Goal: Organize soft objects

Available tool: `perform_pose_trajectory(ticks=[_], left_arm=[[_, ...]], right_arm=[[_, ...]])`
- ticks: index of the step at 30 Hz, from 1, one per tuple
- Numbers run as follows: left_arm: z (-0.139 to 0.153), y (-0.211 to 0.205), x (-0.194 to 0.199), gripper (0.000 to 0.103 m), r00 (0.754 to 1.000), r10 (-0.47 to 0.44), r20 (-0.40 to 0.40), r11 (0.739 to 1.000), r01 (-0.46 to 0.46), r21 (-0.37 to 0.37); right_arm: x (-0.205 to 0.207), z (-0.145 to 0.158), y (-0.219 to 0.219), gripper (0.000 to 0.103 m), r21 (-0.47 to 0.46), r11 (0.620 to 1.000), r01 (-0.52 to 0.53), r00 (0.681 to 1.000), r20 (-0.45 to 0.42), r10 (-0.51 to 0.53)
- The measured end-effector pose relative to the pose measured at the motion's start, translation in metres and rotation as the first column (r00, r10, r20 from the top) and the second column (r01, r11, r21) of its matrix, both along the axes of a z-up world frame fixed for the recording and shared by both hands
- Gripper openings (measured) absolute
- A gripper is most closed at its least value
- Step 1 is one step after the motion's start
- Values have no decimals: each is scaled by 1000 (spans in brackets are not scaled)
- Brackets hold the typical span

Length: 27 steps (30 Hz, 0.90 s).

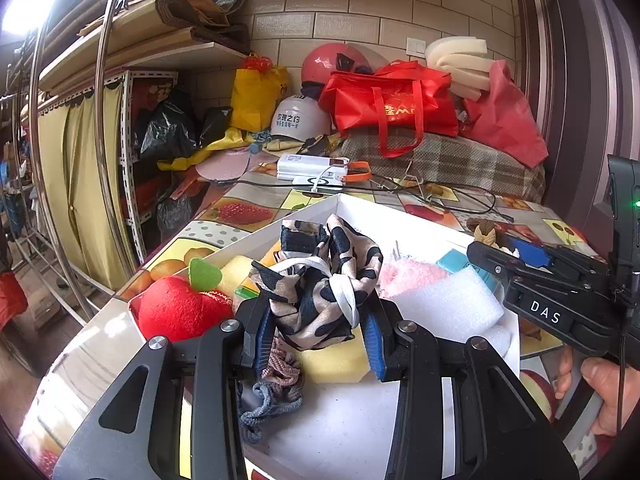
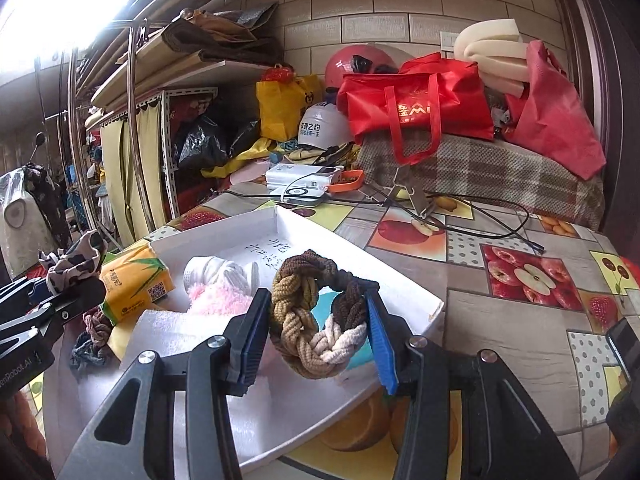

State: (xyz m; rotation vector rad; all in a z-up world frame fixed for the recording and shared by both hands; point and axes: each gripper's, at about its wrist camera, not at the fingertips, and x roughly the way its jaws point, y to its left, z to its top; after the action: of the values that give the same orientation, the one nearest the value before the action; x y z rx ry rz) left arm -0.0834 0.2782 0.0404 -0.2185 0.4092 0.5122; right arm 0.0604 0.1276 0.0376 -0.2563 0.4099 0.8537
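Carry step: left hand-held gripper [image 1: 316,320] clamped on the leopard-print scrunchie [image 1: 320,280], right hand-held gripper [image 2: 318,334] clamped on the braided brown hair tie [image 2: 316,320], both over the white tray [image 2: 400,280] on the counter [image 2: 500,312]. Next: pick a free spot, lower, release

Yellow sponge [image 1: 336,360]: largely covered by the leopard-print scarf [image 1: 320,280]. Handwriting on the white tray [image 2: 400,276] floor: partly hidden behind the braided hair tie [image 2: 316,320], illegible. Person's hand [image 1: 608,392]: cut off at the frame edge, right of the tray.
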Motion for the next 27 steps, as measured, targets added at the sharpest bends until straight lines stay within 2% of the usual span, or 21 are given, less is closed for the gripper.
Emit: perform_pose_trajectory(ticks=[3, 5, 7, 8, 9, 11, 15, 21, 27], left_arm=[[0, 0, 0, 38, 1000, 13, -2, 1000, -13, 4], [1, -3, 0, 41, 1000, 17, 4, 1000, -17, 20], [3, -6, -1, 52, 1000, 29, 8, 999, -30, 40], [3, -8, -2, 69, 999, 37, 11, 998, -37, 49], [4, -9, -3, 89, 999, 46, 16, 997, -47, 57], [5, -10, -6, 103, 998, 58, 33, 996, -60, 70], [5, -11, -6, 103, 997, 72, 32, 994, -74, 80], [4, -5, -5, 103, 995, 96, 27, 994, -97, 57], [4, -7, -8, 103, 993, 114, 38, 991, -116, 65]], right_arm=[[-8, 1, 8, 48, -18, 1000, -24, 999, 38, 25], [-12, 0, 12, 56, -33, 998, -51, 997, 59, 53], [-13, 1, 12, 90, -31, 998, -55, 996, 66, 57], [-11, 1, 12, 94, -27, 998, -55, 997, 61, 57], [-9, 1, 11, 103, -22, 998, -54, 997, 52, 55], [-6, 1, 10, 103, -11, 999, -52, 998, 39, 53], [-7, 2, 10, 103, -4, 999, -50, 998, 46, 50], [-9, 3, 7, 103, 15, 999, -43, 997, 60, 42], [-11, 4, -4, 103, 28, 999, 35, 997, 71, -37]])
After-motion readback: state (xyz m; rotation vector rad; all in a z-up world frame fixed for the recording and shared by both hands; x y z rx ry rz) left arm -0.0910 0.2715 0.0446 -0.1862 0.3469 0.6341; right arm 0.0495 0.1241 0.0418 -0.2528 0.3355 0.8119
